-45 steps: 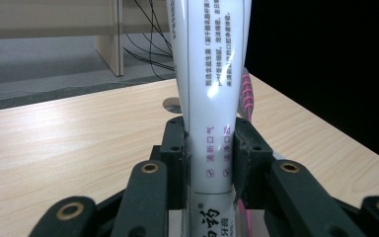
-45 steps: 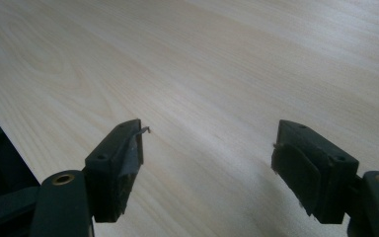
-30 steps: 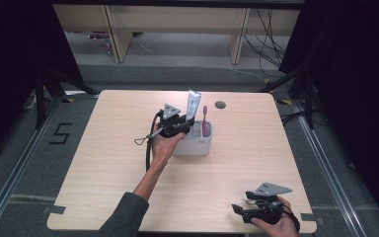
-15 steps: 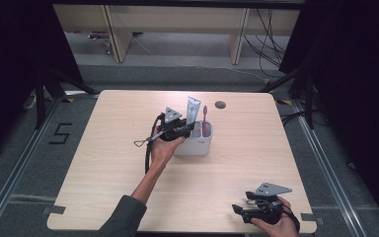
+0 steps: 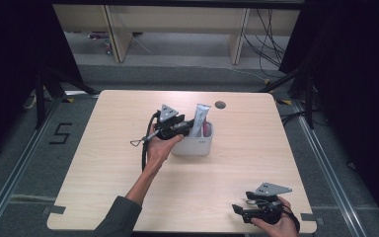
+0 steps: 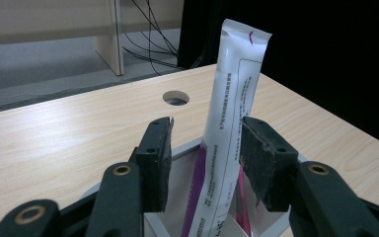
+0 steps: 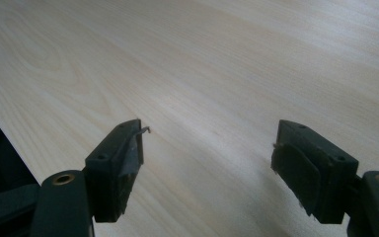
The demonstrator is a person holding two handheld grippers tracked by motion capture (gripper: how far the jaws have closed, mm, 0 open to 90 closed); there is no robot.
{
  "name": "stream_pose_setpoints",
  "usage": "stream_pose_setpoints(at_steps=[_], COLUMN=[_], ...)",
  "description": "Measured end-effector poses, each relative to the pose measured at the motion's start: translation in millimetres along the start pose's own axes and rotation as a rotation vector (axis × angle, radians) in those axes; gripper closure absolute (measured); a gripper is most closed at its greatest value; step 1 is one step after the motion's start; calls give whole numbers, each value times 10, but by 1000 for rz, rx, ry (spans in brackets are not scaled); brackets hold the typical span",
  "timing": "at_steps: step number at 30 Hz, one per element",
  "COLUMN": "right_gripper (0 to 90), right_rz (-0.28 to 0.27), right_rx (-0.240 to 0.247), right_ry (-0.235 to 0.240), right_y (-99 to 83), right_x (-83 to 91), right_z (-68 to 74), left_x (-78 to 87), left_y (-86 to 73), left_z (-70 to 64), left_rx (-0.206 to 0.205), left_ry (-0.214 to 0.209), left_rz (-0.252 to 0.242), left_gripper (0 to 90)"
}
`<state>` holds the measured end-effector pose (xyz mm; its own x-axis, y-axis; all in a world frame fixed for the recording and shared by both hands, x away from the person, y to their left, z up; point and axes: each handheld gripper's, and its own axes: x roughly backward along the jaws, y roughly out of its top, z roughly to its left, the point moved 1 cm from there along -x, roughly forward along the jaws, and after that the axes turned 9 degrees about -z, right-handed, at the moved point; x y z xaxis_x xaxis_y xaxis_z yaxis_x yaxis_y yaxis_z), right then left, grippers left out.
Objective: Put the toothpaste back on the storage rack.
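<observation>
1. The toothpaste tube stands upright in the white holder, which sits near the table's round cable hole.
2. The left gripper has its jaws apart on either side of the tube; the right pad is just beside it, and contact cannot be told.
3. The right gripper gapes wide and holds nothing, over bare table well apart from the holder.

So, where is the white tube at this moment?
In the high view, the white tube stands in the white box at table centre, between the left gripper jaws.
</observation>
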<state>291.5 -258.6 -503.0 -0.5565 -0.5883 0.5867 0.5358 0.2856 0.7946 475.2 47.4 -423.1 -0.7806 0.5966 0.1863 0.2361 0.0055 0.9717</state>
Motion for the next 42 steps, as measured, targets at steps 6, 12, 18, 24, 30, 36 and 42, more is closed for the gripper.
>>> stream_pose_setpoints(at_steps=[6,12,18,24,30,36,42], right_gripper=[281,281,281,281,280,281,281], right_rz=[1,-2,3,0,-13,-13,4], right_rx=[0,3,-21,1,8,8,-34], right_ry=[-10,-15,1,-11,-1,-8,1], right_y=[3,4,1,4,4,5,1], right_x=[9,12,4,8,-2,2,2], right_z=[1,-2,18,1,1,2,19], left_x=[13,38,68,105,151,201,259], left_y=[4,11,23,36,47,58,56], left_z=[19,44,56,84,105,149,206], left_rx=[1,9,4,16,23,32,33], left_ry=[0,8,16,30,43,53,61], left_rz=[10,8,18,31,33,38,39], left_gripper=[538,500,452,391,345,328,325])
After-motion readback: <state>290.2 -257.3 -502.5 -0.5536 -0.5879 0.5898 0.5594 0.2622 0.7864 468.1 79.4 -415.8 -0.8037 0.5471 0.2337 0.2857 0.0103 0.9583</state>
